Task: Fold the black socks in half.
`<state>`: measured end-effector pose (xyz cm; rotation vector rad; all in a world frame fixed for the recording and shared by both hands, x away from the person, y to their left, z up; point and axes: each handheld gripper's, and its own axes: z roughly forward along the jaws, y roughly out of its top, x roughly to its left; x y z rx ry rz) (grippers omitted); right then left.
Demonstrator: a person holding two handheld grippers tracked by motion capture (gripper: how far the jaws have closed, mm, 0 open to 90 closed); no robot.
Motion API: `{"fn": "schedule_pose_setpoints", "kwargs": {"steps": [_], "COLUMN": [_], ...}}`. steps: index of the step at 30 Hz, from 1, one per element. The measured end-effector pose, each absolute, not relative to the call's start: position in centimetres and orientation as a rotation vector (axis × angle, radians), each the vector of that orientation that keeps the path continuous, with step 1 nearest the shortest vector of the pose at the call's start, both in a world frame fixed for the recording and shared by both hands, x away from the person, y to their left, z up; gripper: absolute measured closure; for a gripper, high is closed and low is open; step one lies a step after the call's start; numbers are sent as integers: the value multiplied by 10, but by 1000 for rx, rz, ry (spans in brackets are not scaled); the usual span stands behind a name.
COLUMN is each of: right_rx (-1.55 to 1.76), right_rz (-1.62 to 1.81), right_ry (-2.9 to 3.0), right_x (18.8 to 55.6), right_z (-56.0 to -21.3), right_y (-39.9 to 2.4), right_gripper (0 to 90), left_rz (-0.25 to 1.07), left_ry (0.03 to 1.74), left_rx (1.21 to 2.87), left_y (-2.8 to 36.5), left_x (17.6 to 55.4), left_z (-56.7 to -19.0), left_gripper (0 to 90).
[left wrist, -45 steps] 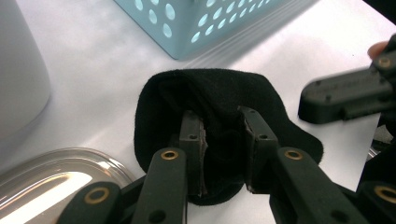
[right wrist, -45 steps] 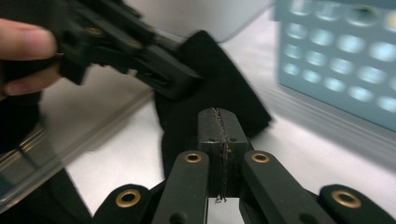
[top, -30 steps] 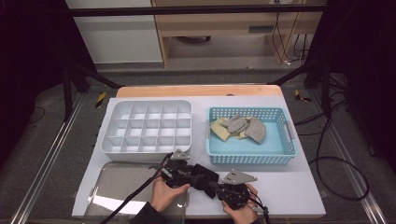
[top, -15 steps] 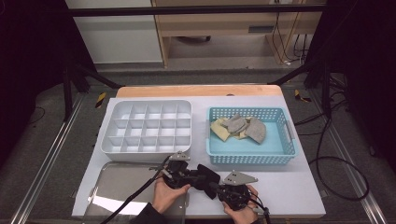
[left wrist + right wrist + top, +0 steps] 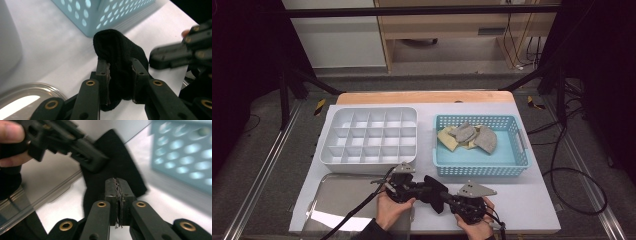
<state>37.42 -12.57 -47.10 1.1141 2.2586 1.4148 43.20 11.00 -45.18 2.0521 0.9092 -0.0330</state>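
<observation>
- My left gripper (image 5: 120, 82) has just been closing its jaws; the black pads now press on both sides of a black sock (image 5: 119, 57), soft knitted cloth bunched thick between them, its rounded end folding over above the tips.
- My right gripper (image 5: 119, 192) has its jaws together, the ridged pads nearly meeting, with what looks like a thin edge of the same sock (image 5: 117, 170) pinched flat between them; the cloth fans out dark and matte beyond the tips.
- From the high view, the sock (image 5: 435, 189) hangs stretched between my left gripper (image 5: 404, 186) and my right gripper (image 5: 468, 202), over the near edge of the white table (image 5: 532, 200), just in front of the basket.
- My left hand (image 5: 391, 209) and right hand (image 5: 476, 227) wrap the gripper bodies; a black cable trails from the left one toward the bottom edge.
- Just beside my left gripper lies a shiny metal tray (image 5: 337, 205), smooth, rounded at the corners, throwing back a bright glare.
- Beyond it sits a white plastic organizer (image 5: 368, 137), a rectangular box split into a grid of small square cells.
- To its right stands a light blue plastic basket (image 5: 482, 167), its walls perforated with rows of holes, holding a loose heap of grey and pale yellow socks (image 5: 467, 136).
</observation>
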Motion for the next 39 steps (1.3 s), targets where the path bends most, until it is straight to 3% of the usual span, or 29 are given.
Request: {"fn": "schedule_pose_setpoints", "kwargs": {"steps": [13,22,39], "right_rx": [1162,1211,1330], "right_rz": [1347,1299,1231], "right_ry": [2152,2084,2002], "right_x": [374,372,370], "right_z": [-469,-475,-476], "right_y": [-164,-183,-211], "right_gripper": [731,485,407], "left_rz": [129,236,339], "left_ry": [812,801,863], "left_rx": [2068,2046,2038], "left_y": [129,153,197], "left_x": [419,414,422], "left_z": [-405,-377,-346], "left_gripper": [719,718,717]}}
